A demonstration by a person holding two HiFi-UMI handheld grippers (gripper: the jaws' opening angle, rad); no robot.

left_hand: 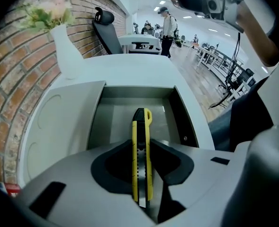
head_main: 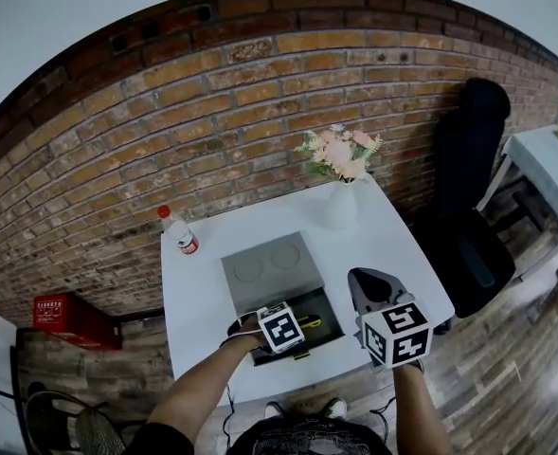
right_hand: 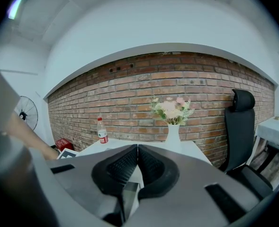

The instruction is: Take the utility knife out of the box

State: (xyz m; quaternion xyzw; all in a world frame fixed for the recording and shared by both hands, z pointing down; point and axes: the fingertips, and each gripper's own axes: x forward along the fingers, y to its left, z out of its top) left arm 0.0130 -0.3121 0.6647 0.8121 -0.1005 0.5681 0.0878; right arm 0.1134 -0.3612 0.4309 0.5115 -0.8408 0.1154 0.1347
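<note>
The step in hand is the grasp itself. The left tongs [left_hand: 141,176] point steeply down into the open box [left_hand: 114,122], and their dark pads appear to press on both sides of the yellow utility knife [left_hand: 141,143], which stands on edge between them with its black-capped end pointing away along the box floor. The knife is still inside the box, so nothing is out yet. I judge the next move to be a straight lift that clears the box walls with the grip kept firm, since the handle is narrow and could twist. The right tongs [right_hand: 138,162] are closed on nothing. Their own view looks level at the brick wall, a bottle [right_hand: 101,130] and a vase of flowers [right_hand: 172,126], and shows neither knife nor box. Only the head view shows the layout: the grey lid [head_main: 269,271] lies open behind the box on the white table [head_main: 198,297], and the right tongs hang beside the box.
</note>
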